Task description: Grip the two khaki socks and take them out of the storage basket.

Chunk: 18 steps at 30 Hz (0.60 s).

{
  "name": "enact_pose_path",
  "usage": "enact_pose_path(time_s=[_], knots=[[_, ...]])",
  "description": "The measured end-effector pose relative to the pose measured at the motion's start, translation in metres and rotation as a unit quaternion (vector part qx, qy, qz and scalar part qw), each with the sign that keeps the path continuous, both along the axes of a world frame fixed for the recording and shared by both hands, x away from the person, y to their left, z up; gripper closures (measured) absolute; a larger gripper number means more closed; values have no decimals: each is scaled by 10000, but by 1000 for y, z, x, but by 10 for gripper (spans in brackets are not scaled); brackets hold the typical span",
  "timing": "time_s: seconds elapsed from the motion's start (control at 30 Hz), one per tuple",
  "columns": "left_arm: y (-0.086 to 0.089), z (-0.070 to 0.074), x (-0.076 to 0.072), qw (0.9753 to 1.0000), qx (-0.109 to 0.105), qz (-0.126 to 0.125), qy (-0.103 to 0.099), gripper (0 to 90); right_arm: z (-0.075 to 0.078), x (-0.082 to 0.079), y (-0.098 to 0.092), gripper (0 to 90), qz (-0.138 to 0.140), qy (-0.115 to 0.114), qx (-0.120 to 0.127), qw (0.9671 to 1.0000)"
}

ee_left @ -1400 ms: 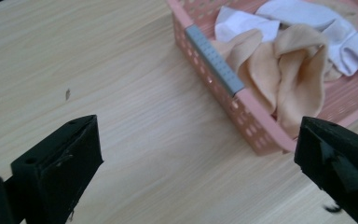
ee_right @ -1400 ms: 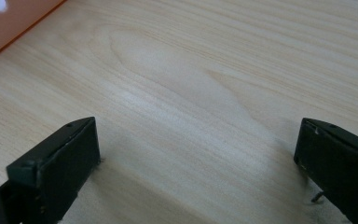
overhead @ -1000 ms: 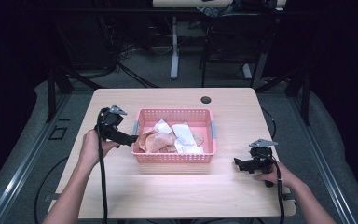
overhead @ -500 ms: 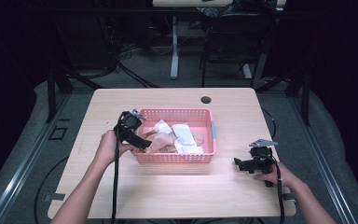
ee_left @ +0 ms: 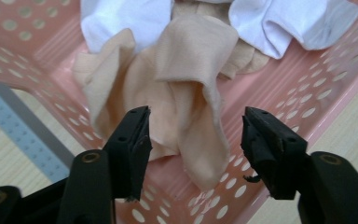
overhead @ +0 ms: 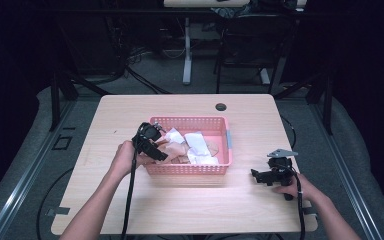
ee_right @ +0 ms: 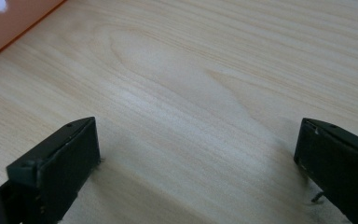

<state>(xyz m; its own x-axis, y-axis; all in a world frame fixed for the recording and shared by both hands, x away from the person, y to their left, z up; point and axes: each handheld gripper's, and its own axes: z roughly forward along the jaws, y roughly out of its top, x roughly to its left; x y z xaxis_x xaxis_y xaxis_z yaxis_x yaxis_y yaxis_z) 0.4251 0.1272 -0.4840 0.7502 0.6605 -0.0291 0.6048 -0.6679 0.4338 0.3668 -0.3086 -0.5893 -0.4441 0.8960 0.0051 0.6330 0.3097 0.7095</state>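
Crowding the pink basket (overhead: 220, 125): white cloths (overhead: 197, 142), beige cloth (ee_left: 177, 88)

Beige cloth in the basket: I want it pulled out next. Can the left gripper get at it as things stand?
Probably yes. The left gripper is open and poised over the pink basket, with the beige cloth lying on top between its jaws. Nothing covers the cloth; the white cloths lie farther back.

Black left gripper (ee_left: 196, 140), jaws apart, above crumpled beige cloth (ee_left: 177, 93) inside perforated pink plastic basket (ee_left: 307, 79); white cloths (ee_left: 289, 23) behind it.
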Motion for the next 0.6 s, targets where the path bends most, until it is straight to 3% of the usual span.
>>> enact_pose_path(time_s=[0.23,0.33,0.47,0.5,0.6], knots=[[-4,-8,4,9996,56,5,279,594,0,0,0,0,-5,14,0,10000],[-6,-11,5,9992,48,-61,400,710,0,0,0,0,0,0,1,10000],[-7,-13,5,9988,15,-101,474,794,0,0,0,0,-1,-3,2,10000],[-7,-12,5,9988,-3,-123,479,852,0,0,0,0,-1,-1,2,10000],[-6,-11,5,9988,-3,-146,473,875,0,0,0,0,3,1,1,10000]])
